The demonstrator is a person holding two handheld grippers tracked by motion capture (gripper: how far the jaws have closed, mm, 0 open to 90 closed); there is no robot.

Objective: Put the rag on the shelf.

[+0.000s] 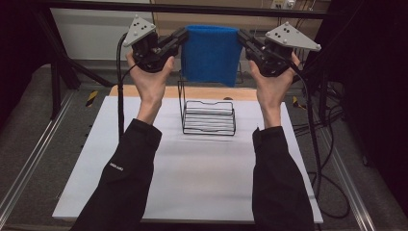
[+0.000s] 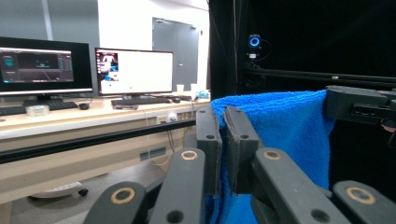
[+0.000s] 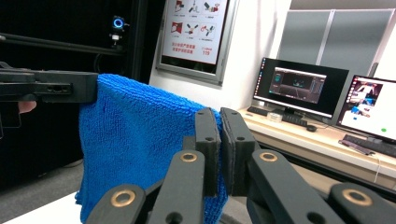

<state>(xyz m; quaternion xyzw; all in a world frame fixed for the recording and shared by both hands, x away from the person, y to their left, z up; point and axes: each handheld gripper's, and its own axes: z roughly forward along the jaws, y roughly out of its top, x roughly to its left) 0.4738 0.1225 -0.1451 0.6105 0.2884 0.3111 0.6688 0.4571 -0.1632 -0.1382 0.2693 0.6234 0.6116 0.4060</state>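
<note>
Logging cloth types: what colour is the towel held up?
Plain bright blue towel, best seen in the right gripper view.

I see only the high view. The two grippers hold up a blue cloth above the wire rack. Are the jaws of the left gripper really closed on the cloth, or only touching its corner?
Observer: In the left gripper view the left gripper has its jaws shut on the blue cloth, with the edge pinched between them.
Operator: And the right one?
Observer: The same. In the right gripper view the right gripper is shut on the cloth's edge, and the rest hangs down beside it.
Operator: Is the cloth pulled tight between them?
Observer: Not fully; its top edge runs between the two grippers with a soft curve. The wire rack stands below on the table.
</note>
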